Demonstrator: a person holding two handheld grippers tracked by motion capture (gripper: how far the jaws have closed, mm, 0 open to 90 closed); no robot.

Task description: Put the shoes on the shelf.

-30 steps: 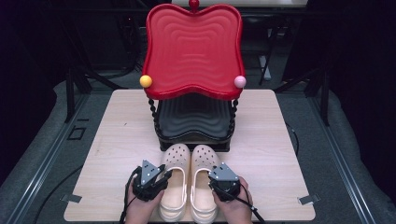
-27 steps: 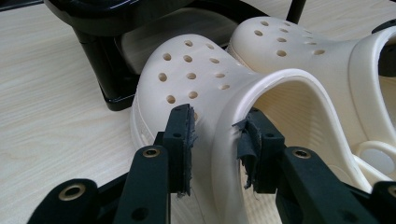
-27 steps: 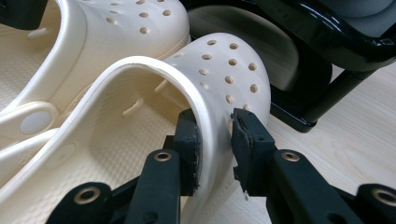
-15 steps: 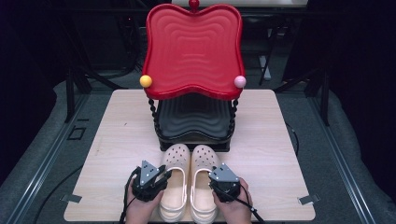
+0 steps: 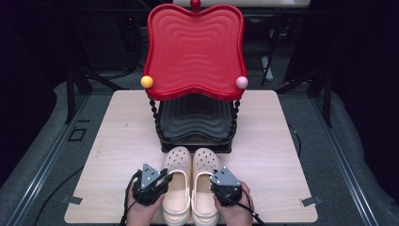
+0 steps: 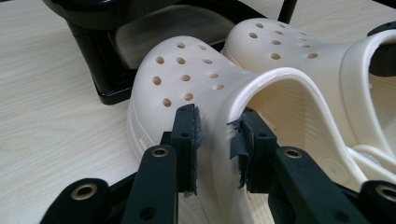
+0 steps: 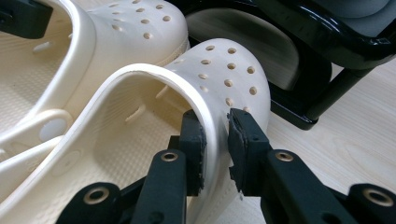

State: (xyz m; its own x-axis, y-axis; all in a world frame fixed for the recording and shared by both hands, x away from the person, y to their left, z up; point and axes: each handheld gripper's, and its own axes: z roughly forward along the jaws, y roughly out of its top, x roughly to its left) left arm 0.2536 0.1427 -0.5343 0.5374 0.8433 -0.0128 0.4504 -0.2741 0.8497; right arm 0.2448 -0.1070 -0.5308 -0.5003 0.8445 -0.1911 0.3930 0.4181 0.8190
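Grippers sit at the near edge of the table, one on each clog. The left gripper [image 5: 151, 185] has its jaws on either side of the outer wall of the left clog [image 5: 176, 181]; in the left gripper view the two pads straddle the cream rim at the opening, close to it but with a sliver of gap on each side, so whether they are actually clamped on it cannot be told. The right gripper [image 5: 226, 187] grips the outer wall of the right clog [image 5: 205, 181]; the right gripper view shows both pads pressed flat against the rim with the wall pinched between them.

Compared with a second ago and half a second ago, the hands, grippers and shoes lie in the same places; no shift can be made out.

Both clogs rest side by side on the wooden table [image 5: 117, 141], soles down, touching each other along their inner sides, perforated toes pointing to the far side. Their toes lie just in front of the black base of a two-tier stand [image 5: 195, 127], nearly touching it. Its lower black tray [image 5: 195, 120] sits under a red wavy tray [image 5: 195, 49], with a yellow ball [image 5: 147, 81] at the left corner and a pink ball [image 5: 242, 82] at the right.
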